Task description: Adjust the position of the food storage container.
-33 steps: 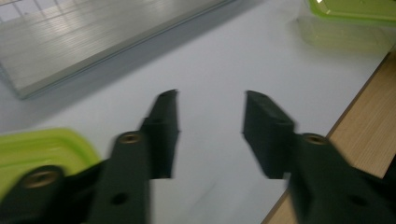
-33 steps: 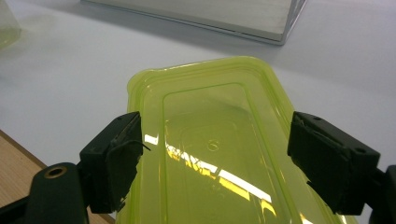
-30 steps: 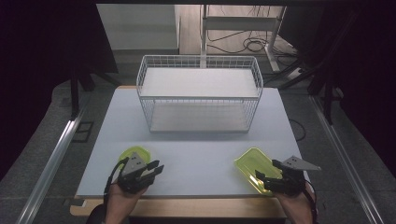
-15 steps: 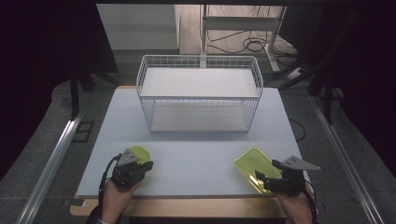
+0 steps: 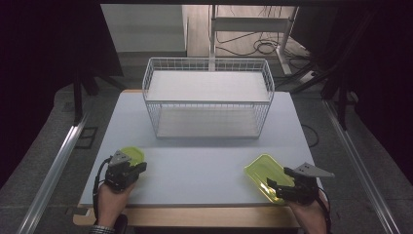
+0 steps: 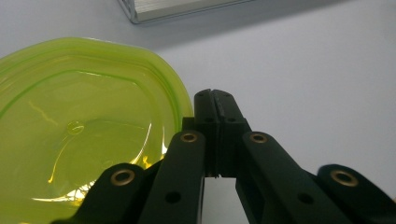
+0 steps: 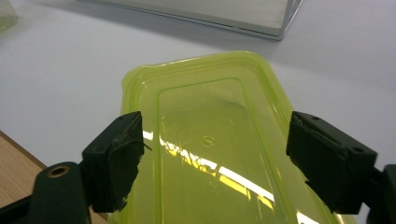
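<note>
A round yellow-green container (image 5: 133,154) lies at the table's near left. My left gripper (image 5: 136,166) sits at its near edge. In the left gripper view the jaws are pressed together with nothing between them, so the left gripper (image 6: 215,100) is shut just right of the round container (image 6: 74,130) and its rim. A rectangular yellow-green lid (image 5: 262,171) lies flat at the near right. My right gripper (image 5: 273,187) is over its near end. The right gripper (image 7: 215,144) is open, with one jaw on each side above the lid (image 7: 205,140).
A white wire basket (image 5: 207,100) with a shelf board stands at the middle back of the white table (image 5: 204,170). Its lower edge (image 7: 233,16) lies beyond the lid. The wooden table edge (image 7: 14,158) runs along the near side. A metal rail (image 5: 53,170) runs along the left.
My left gripper has slid to the left along the round container's near edge and its jaws look closer together. The right gripper and the lid have stayed put.
</note>
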`<state>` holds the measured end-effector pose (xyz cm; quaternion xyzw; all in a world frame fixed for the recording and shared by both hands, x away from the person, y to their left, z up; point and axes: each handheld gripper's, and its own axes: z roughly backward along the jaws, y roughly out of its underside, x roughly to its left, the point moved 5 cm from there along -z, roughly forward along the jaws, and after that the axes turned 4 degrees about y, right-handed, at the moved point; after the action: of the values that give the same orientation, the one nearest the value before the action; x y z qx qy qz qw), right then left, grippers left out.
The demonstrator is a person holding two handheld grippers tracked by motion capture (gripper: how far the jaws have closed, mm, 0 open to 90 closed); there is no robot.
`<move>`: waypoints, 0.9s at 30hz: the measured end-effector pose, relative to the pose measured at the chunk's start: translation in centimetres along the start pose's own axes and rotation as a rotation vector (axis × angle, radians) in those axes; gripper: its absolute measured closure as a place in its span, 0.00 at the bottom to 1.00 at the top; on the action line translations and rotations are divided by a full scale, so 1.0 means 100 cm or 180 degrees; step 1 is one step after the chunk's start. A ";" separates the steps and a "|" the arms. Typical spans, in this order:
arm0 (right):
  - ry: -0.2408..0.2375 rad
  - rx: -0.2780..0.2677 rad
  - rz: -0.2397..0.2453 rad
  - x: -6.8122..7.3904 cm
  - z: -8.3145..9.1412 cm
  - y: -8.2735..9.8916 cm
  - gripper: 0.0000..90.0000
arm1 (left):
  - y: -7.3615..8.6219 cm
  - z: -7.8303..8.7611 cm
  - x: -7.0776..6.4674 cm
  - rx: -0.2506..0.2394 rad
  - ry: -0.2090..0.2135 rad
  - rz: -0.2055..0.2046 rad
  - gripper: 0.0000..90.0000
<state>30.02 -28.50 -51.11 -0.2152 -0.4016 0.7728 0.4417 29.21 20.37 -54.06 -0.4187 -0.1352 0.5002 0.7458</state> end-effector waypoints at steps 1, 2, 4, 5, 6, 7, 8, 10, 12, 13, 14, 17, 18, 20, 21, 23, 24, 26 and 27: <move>0.0011 0.0010 0.0000 -0.001 0.001 0.000 0.28 | 0.000 0.000 -0.002 -0.0003 0.0011 -0.0012 0.99; 0.0011 0.0010 0.0000 -0.001 0.001 0.000 0.28 | 0.000 0.000 -0.002 -0.0003 0.0011 -0.0012 0.99; 0.0054 0.0059 -0.0040 -0.009 0.010 0.000 0.47 | -0.002 -0.001 -0.013 -0.0020 0.0109 -0.0095 0.98; 0.0054 0.0059 -0.0040 -0.009 0.010 0.000 0.47 | -0.002 -0.001 -0.013 -0.0020 0.0109 -0.0095 0.98; 0.0140 0.0089 -0.0055 -0.014 0.017 -0.001 0.64 | -0.002 -0.002 -0.018 -0.0014 0.0155 -0.0151 0.97; 0.0155 0.0108 -0.0057 -0.015 0.019 -0.001 0.71 | -0.002 -0.004 -0.025 0.0004 0.0200 -0.0211 0.97; 0.0155 0.0108 -0.0057 -0.015 0.019 -0.001 0.71 | -0.002 -0.004 -0.025 0.0004 0.0200 -0.0211 0.97; 0.0174 0.0152 -0.0048 -0.016 0.027 0.000 0.86 | -0.002 -0.007 -0.032 0.0027 0.0253 -0.0282 0.97; 0.0249 0.0228 -0.0020 -0.018 0.032 0.003 0.95 | -0.002 -0.009 -0.037 0.0032 0.0286 -0.0319 0.96; 0.0283 0.0254 -0.0013 -0.018 0.034 0.005 0.97 | -0.002 -0.010 -0.039 0.0036 0.0302 -0.0341 0.96; 0.0322 0.0279 -0.0023 -0.020 0.038 0.007 0.98 | -0.002 -0.010 -0.041 0.0038 0.0313 -0.0356 0.96; 0.0421 0.0285 -0.0099 -0.024 0.048 0.014 0.99 | -0.002 -0.012 -0.042 0.0049 0.0322 -0.0376 0.95; 0.0440 0.0307 -0.0175 -0.027 0.053 0.021 0.99 | -0.002 -0.013 -0.043 0.0051 0.0332 -0.0375 0.95; 0.0417 0.0342 -0.0210 -0.027 0.055 0.028 0.99 | -0.002 -0.014 -0.044 0.0047 0.0342 -0.0386 0.94; 0.0417 0.0342 -0.0210 -0.027 0.055 0.028 0.99 | -0.002 -0.014 -0.044 0.0047 0.0342 -0.0386 0.94; 0.0404 0.0399 -0.0219 -0.026 0.054 0.034 0.99 | -0.002 -0.014 -0.045 0.0047 0.0349 -0.0406 0.93; 0.0394 0.0407 -0.0228 -0.025 0.053 0.035 0.99 | -0.002 -0.015 -0.046 0.0053 0.0352 -0.0424 0.93; 0.0415 0.0433 -0.0217 -0.025 0.049 0.035 0.99 | -0.002 -0.016 -0.049 0.0060 0.0369 -0.0457 0.92; 0.0415 0.0428 -0.0209 -0.025 0.048 0.035 0.99 | -0.002 -0.017 -0.050 0.0065 0.0373 -0.0472 0.92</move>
<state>26.26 -33.75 -51.17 -0.2216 -0.3260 0.7675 0.5054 28.08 15.25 -53.83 -0.4285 -0.1169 0.4195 0.7917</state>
